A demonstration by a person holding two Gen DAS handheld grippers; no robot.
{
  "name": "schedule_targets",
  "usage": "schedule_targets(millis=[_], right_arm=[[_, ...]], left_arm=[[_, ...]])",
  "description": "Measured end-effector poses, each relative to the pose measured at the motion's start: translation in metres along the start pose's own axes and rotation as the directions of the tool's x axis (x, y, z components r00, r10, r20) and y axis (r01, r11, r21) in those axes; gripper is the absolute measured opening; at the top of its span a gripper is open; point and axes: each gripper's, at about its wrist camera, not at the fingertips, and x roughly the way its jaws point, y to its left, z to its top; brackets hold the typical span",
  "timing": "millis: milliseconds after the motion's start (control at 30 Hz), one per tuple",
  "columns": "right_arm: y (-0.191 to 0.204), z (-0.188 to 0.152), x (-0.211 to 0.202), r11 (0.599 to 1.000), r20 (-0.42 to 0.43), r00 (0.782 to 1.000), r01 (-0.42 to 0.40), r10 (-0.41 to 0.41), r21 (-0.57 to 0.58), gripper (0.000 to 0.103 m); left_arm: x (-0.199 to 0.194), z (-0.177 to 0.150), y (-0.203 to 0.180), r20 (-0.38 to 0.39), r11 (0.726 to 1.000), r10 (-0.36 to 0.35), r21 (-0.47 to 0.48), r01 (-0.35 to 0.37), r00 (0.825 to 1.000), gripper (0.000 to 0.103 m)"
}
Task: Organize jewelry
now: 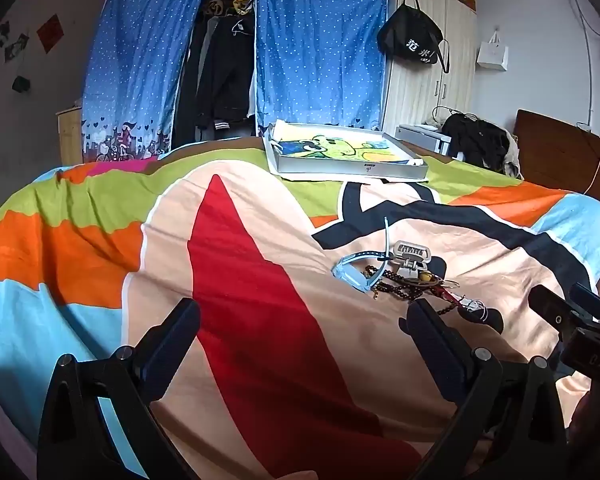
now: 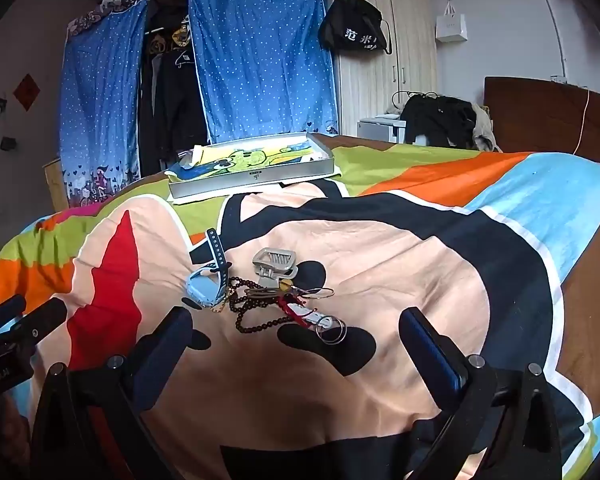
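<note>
My fingers on both sides stand spread wide with nothing between them: the left gripper (image 1: 300,320) hangs over the red and peach part of the bedspread (image 1: 100,248), and the right gripper (image 2: 296,328) points down at the small heap of jewelry lying on the peach patch just ahead of it. In that heap a light blue watch (image 2: 204,288) lies at the left with its strap sticking up and back, a grey hair claw (image 2: 274,266) sits behind the middle, a string of dark brown beads (image 2: 244,312) loops across the front, and thin metal bangles (image 2: 332,330) rest at the near right end beside a red-and-white piece I cannot make out. The items touch and overlap one another. From my left side the same heap lies ahead and to the right, near my right-hand finger. Further back on the bed sits a shallow grey tray (image 2: 256,178) with a cartoon picture lying in it, well apart from the jewelry.
</note>
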Motion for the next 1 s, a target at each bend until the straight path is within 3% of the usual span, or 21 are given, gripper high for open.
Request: schedule_targets(millis=[1000], right_arm=[[0.0003, -0.0033, 0.0031, 1.0, -0.021, 1.0, -0.011, 0.011, 0.004, 0.103]], left_arm=[[0.0017, -0.0038, -0.0004, 0.0, 1.0, 0.007, 0.007, -0.007, 1.0, 0.101]])
